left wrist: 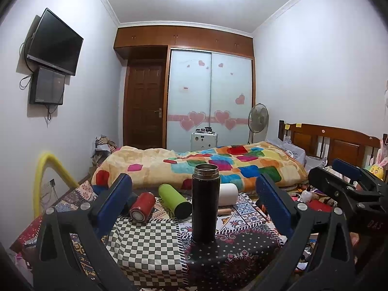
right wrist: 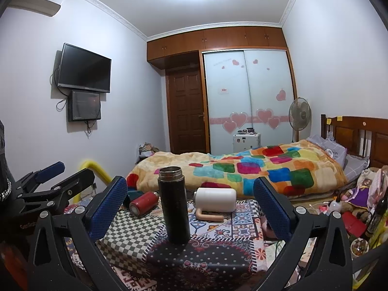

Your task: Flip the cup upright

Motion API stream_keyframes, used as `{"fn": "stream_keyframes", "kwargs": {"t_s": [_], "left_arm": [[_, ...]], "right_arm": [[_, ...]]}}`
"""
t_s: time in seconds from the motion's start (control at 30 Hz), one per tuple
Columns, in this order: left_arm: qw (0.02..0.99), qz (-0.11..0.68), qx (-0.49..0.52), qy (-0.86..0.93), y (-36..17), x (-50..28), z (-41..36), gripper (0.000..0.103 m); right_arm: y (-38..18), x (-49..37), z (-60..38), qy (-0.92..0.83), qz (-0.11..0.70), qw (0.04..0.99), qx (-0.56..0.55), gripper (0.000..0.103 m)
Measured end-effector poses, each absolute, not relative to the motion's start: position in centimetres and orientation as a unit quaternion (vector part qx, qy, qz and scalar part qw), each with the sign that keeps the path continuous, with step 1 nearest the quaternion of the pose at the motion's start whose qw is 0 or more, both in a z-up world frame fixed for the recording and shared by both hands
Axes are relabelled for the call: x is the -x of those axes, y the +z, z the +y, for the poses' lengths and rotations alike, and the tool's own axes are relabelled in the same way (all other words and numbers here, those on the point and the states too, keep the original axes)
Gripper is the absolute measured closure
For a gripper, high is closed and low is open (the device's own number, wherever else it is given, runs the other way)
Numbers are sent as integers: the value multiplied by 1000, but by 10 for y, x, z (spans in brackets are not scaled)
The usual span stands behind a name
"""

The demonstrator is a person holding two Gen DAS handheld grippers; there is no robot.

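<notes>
A tall black flask [left wrist: 205,203] with a steel rim stands upright on the patterned cloth; it also shows in the right wrist view [right wrist: 174,200]. Behind it lie a red cup [left wrist: 143,207], a green cup [left wrist: 175,200] and a white cup [left wrist: 228,194] on their sides. The right wrist view shows the red cup [right wrist: 142,203] and the white cup [right wrist: 216,199] with its beige handle; the green one is hidden there. My left gripper [left wrist: 194,195] is open and empty, its jaws wide either side of the flask, nearer the camera. My right gripper [right wrist: 190,195] is open and empty too.
The patchwork-covered table [left wrist: 150,245] ends close in front of a bed with a colourful blanket [left wrist: 218,165]. Clutter and toys lie at the right [right wrist: 351,198]. A yellow pipe [left wrist: 46,169] stands at the left. The right gripper shows at the left wrist view's right edge [left wrist: 349,184].
</notes>
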State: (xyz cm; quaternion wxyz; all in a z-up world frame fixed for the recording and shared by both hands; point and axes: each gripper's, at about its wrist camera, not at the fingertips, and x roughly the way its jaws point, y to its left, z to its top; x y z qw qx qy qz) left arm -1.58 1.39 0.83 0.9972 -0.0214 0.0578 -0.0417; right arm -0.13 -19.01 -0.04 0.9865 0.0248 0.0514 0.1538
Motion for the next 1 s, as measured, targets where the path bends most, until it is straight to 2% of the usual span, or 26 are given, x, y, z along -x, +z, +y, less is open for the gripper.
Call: {"fn": "stream_keyframes", "kwargs": {"t_s": [1.0], "left_arm": [[997,54,18,-46,8,16,12,0]], "right_arm": [[0,2,-190,152,49,987,-21,0]]}}
